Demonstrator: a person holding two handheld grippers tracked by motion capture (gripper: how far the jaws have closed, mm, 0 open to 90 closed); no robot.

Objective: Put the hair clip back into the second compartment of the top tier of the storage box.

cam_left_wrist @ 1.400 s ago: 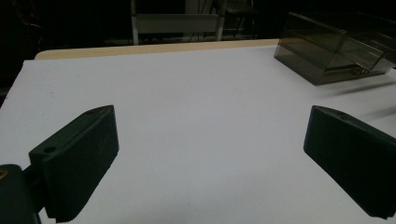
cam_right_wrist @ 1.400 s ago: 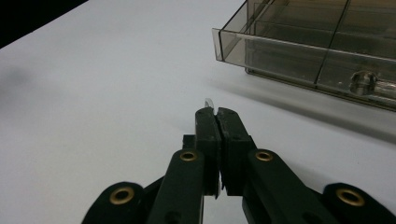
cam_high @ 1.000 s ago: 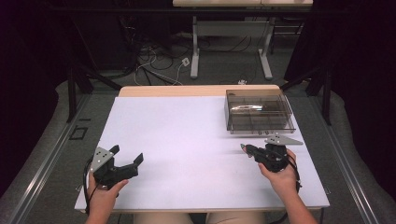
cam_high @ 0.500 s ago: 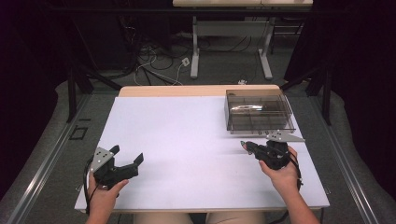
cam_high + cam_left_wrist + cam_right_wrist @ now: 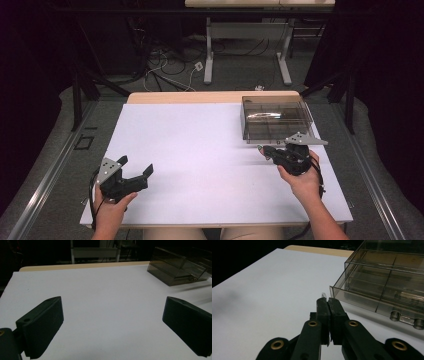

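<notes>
Looks like a lab or recording studio: dark curtained walls (image 5: 30, 75), loose cables (image 5: 165, 70) across a grey floor (image 5: 240, 85), metal floor rails (image 5: 45, 175), adjustable desk legs (image 5: 208, 50) behind a white-topped bench (image 5: 200, 145).

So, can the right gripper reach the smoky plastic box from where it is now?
Probably yes. The right gripper sits just in front of the box, with bare table between them. Its jaws are shut, though, pinching a small clear piece.
</notes>
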